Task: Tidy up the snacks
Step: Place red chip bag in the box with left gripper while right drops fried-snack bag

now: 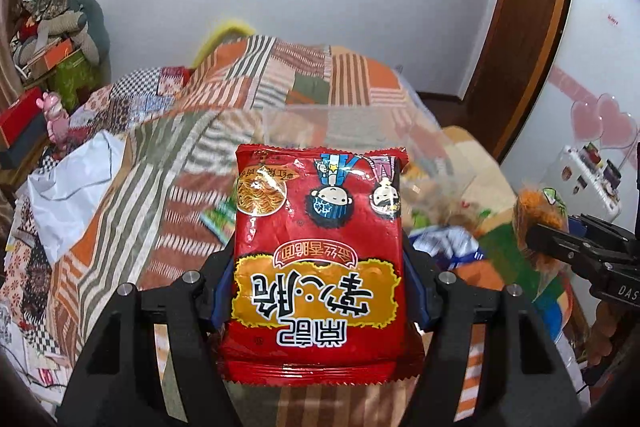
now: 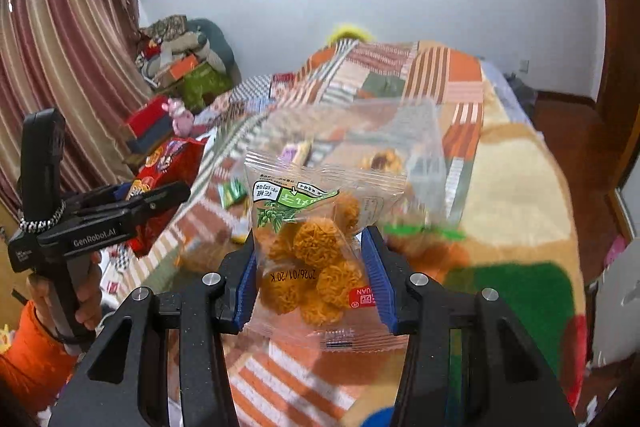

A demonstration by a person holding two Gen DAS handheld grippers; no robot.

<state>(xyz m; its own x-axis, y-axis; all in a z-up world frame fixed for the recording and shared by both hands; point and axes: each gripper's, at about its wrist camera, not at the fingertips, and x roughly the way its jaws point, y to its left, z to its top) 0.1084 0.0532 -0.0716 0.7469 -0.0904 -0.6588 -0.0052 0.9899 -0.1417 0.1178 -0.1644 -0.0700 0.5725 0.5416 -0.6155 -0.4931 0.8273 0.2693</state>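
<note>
The left gripper (image 1: 320, 259) is clamped on a red noodle-snack packet (image 1: 320, 251), its blue pads pressing the packet's two long sides; the packet hangs upside down to that camera, held clear above the bed (image 1: 132, 187). In the right wrist view the same gripper (image 2: 160, 195) shows at nine o'clock, carried by a hand (image 2: 80, 291) in an orange sleeve (image 2: 32, 347).

The right gripper (image 2: 312, 267) grips a clear packet of orange noodle balls (image 2: 316, 251) (a green label sits at its top), with both blue pads against the wrapper. From the left wrist view this gripper (image 1: 532, 235) and its packet (image 1: 536, 219) sit at three o'clock.

Beyond both packets, toward twelve o'clock, a clear plastic container (image 2: 360, 139) rests on the patchwork quilt; it seems to hold a few snacks, though blur makes that uncertain. A small green packet (image 2: 234, 191) lies on the quilt at about ten o'clock from the noodle balls.
</note>
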